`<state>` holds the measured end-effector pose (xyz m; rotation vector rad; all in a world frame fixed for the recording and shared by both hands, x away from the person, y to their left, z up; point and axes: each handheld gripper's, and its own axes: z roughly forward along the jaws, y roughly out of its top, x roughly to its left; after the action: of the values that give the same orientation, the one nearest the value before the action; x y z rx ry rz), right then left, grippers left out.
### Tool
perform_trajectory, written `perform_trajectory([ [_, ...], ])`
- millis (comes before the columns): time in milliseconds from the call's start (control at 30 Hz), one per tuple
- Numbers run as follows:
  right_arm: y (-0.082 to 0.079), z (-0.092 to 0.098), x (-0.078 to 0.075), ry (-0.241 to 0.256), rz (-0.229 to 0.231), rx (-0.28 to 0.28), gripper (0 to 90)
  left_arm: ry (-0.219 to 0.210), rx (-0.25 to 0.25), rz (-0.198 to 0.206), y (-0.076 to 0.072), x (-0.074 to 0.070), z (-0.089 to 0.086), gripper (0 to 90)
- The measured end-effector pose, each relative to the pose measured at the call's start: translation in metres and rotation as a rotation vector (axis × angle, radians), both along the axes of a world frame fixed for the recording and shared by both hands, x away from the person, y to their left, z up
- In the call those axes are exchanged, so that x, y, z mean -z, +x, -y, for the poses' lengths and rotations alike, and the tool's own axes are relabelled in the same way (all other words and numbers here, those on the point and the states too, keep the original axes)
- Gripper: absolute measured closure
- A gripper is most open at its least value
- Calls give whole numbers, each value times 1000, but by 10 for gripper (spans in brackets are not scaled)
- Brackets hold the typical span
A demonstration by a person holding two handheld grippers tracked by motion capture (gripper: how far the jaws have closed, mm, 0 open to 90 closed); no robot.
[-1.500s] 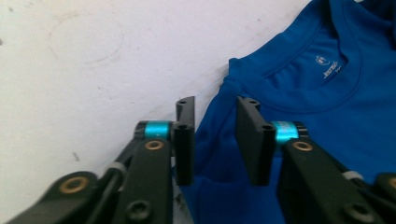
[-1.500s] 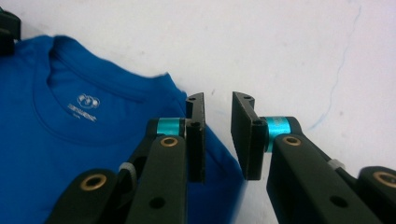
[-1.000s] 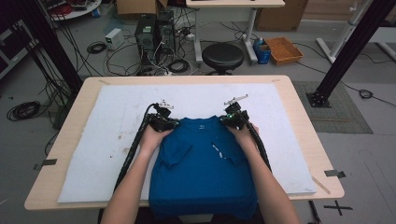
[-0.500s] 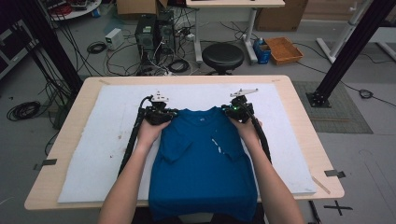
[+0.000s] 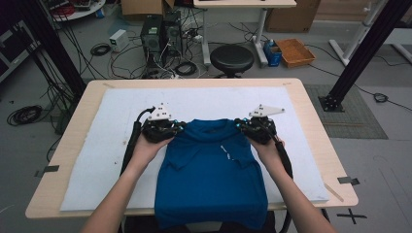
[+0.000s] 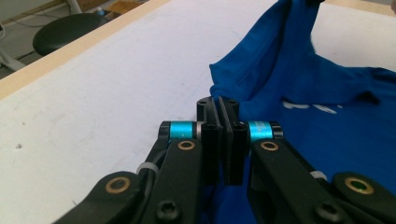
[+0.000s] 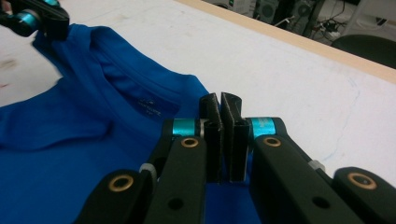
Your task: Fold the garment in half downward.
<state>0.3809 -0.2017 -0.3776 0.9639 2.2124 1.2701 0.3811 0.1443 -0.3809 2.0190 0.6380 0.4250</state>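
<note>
On the worktop [image 5: 311,141], the white mat [image 5: 97,160] carries the blue T-shirt [image 5: 211,179], which now lies farther up the high view than a moment ago: its collar edge has moved from the frame's middle toward the upper part, and less cloth hangs over the near edge. I judge I am pulling the shirt fully onto the mat to lay it flat. My left claw [image 5: 179,127] pinches the left shoulder, pressed together on the cloth. My right claw [image 5: 239,125] pinches the right shoulder in the same way, at centre right.
</note>
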Motion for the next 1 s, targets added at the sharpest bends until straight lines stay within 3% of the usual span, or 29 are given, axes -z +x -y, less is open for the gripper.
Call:
perform_trajectory([
  [133, -30, 1, 2, -11, 34, -16, 882, 10, 31, 22, -24, 4, -3, 877],
  [167, -30, 1, 2, -11, 34, -16, 882, 10, 31, 22, -24, 4, -3, 877],
  [200, -43, 3, 5, -11, 49, -22, 882, 16, 43, 27, -30, 5, -3, 877],
  [233, -49, 4, 7, -14, 50, -23, 882, 26, 63, 34, -43, 8, -4, 877],
  [300, -60, 6, 11, -6, 54, -27, 883, 36, 81, 29, -54, 12, -4, 877],
  [600, -106, 10, 25, -65, 63, -72, 882, 89, 134, 41, -96, 31, -7, 877],
  [800, -131, 10, 37, -112, 40, -98, 882, 134, 158, 40, -115, 41, -5, 876],
  [1000, -146, 11, 48, -160, -5, -115, 876, 148, 193, 2, -128, 51, -2, 871],
])
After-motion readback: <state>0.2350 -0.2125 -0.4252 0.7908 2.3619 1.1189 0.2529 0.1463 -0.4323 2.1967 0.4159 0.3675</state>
